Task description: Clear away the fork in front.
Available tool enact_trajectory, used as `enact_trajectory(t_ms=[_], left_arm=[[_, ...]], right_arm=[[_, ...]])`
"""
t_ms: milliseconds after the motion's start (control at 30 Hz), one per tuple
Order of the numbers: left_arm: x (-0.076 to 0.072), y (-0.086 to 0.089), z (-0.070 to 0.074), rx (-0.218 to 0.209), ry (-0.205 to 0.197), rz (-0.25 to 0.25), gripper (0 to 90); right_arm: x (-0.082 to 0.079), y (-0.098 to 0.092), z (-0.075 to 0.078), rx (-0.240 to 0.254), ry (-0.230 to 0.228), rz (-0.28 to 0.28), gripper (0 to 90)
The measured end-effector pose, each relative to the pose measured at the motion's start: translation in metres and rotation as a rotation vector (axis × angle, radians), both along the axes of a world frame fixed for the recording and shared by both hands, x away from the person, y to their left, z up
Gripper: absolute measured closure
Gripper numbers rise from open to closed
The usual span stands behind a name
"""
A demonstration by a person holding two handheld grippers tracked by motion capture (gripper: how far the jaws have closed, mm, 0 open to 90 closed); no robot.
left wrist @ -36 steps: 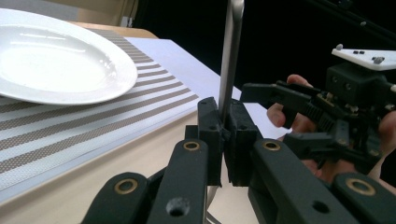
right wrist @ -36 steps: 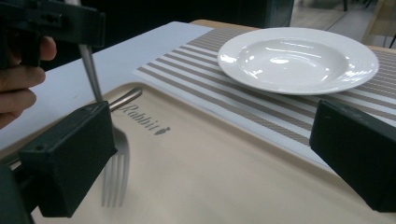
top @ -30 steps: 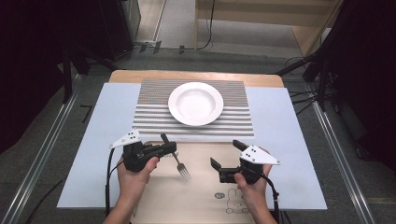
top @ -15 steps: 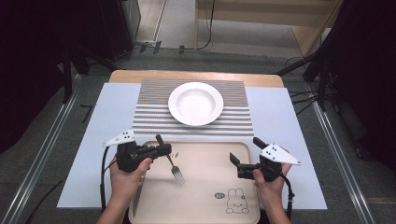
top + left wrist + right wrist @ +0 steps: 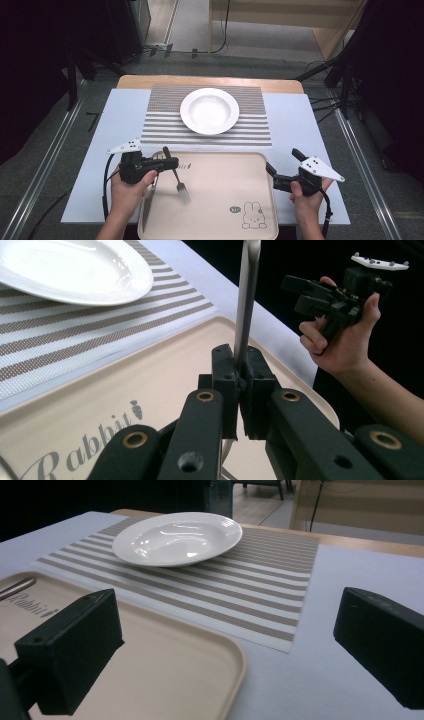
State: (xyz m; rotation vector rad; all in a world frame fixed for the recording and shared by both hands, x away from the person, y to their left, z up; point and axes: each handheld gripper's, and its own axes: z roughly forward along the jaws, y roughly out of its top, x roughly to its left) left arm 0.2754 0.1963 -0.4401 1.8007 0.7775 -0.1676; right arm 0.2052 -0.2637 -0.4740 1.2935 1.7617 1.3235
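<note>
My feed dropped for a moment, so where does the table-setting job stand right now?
Done: the round white plate sits on the striped placemat. In hand: the left tool is shut on the silver metal fork, holding it above the beige rabbit tray. The right tool is open and holds nothing. Left: the fork is not yet placed, probably beside the plate.

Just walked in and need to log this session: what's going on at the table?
A person is working with a handheld gripper in each hand. The left gripper is shut on a fork, holding it by the handle above a beige rabbit-print tray, tines toward the person. The right gripper is open and empty, at the tray's right edge. A white plate sits empty on a striped placemat beyond the tray.
</note>
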Motion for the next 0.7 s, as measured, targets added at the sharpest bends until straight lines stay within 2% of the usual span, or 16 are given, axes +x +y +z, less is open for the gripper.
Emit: enact_trajectory(t_ms=[533,700], left_arm=[[0.000,0.012,0.000,0.014,0.051,-0.058,87.1],[-0.001,0.012,-0.002,0.037,0.073,-0.090,87.1]], right_arm=[[-0.017,-0.048,-0.010,-0.019,0.000,-0.097,0.0],[-0.024,-0.060,-0.014,-0.024,0.003,-0.134,0.0]])
